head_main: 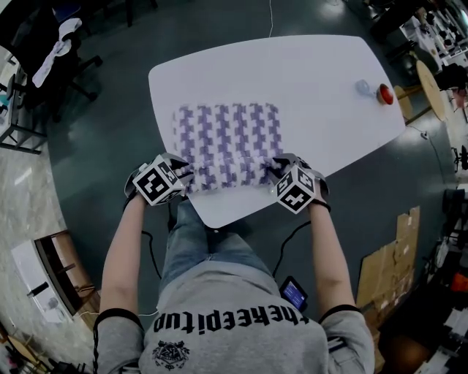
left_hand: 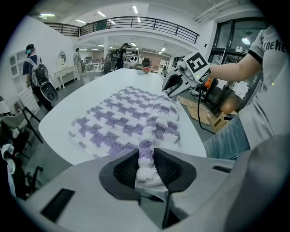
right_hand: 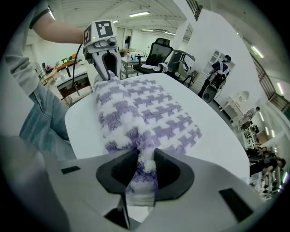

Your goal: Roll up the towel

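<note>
- On the white desk [head_main: 322,88], by its 6 o'clock edge: purple-checked towel [head_main: 228,139], near hem bunched up.
- Hem's 9 o'clock end: pinched in left tongs [head_main: 186,174].
- Hem's 3 o'clock end: pinched in right tongs [head_main: 272,169].
- Hem axis: 9 to 3; flat cloth lies toward 12.

A white, round-cornered table [head_main: 322,88] stands on a dark grey floor [head_main: 110,139]. Flattened cardboard [head_main: 387,270] lies to its right. White walls [left_hand: 47,38], ceiling strip lights [left_hand: 135,9], an upper-level railing [left_hand: 149,25], and what may be a black office chair [right_hand: 158,52] surround it.
</note>
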{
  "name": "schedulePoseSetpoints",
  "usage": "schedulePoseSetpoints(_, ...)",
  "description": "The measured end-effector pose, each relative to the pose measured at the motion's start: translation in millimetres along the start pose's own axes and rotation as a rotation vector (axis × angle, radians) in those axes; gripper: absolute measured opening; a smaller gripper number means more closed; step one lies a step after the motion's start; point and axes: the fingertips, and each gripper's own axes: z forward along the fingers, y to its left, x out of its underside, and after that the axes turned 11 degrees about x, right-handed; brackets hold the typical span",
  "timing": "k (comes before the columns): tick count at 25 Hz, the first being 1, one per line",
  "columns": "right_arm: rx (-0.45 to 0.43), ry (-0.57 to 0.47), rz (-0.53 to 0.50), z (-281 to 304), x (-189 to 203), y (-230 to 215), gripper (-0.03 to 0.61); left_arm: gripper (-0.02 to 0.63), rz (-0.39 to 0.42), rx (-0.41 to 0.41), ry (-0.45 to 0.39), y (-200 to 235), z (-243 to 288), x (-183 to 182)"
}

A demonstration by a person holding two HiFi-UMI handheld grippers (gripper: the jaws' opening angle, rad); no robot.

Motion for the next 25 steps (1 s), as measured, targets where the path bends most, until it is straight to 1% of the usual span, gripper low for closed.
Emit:
schedulePoseSetpoints(2,0.005,0.007,-0.002,6.8,7.0,1.0,0.106,0.101,0.005,-0.012,0.010,1.8,10.3,0.4)
schedulePoseSetpoints(5,0.014,0.012,-0.016,11.4,17.9,-2.2,0.106,0.101,0.034,-0.021,0.019,1.3,27.3,-4.5)
schedulePoseSetpoints(7,0.017,0.005,-0.009,8.7,17.7,-4.5,0.106,0.109,0.064,-0.035,0.014,-0.6,23.2,-9.5)
schedulePoseSetpoints(9,0.022,-0.020,0.013,1.2,13.5,-8.4,0.107,0.127,0.096,-0.064,-0.020,-0.9,9.8,-16.9)
schedulePoseSetpoints(11,0.042,-0.059,0.035,-9.0,9.2,-14.0,0.115,0.150,0.128,-0.108,-0.073,-2.2,-7.5,-26.7)
schedulePoseSetpoints(13,0.076,-0.097,0.049,-20.5,6.9,-20.9,0.117,0.155,0.172,-0.159,-0.125,-6.7,-24.3,-38.4)
schedulePoseSetpoints(15,0.115,-0.130,0.058,-32.8,5.9,-26.4,0.117,0.155,0.231,-0.195,-0.143,-17.2,-34.7,-45.7)
schedulePoseSetpoints(17,0.139,-0.159,0.057,-43.2,6.0,-22.4,0.117,0.161,0.290,-0.205,-0.113,-32.5,-32.6,-41.6)
schedulePoseSetpoints(19,0.128,-0.165,0.028,-47.7,7.1,-5.9,0.126,0.185,0.328,-0.193,-0.053,-45.5,-20.9,-28.1)
schedulePoseSetpoints(22,0.079,-0.127,-0.058,-34.9,14.6,20.0,0.163,0.225,0.337,-0.162,0.036,-50.1,3.1,-10.0)
schedulePoseSetpoints(25,0.063,-0.090,-0.126,-16.4,24.0,26.8,0.181,0.244,0.332,-0.150,0.097,-45.1,21.2,-4.3)
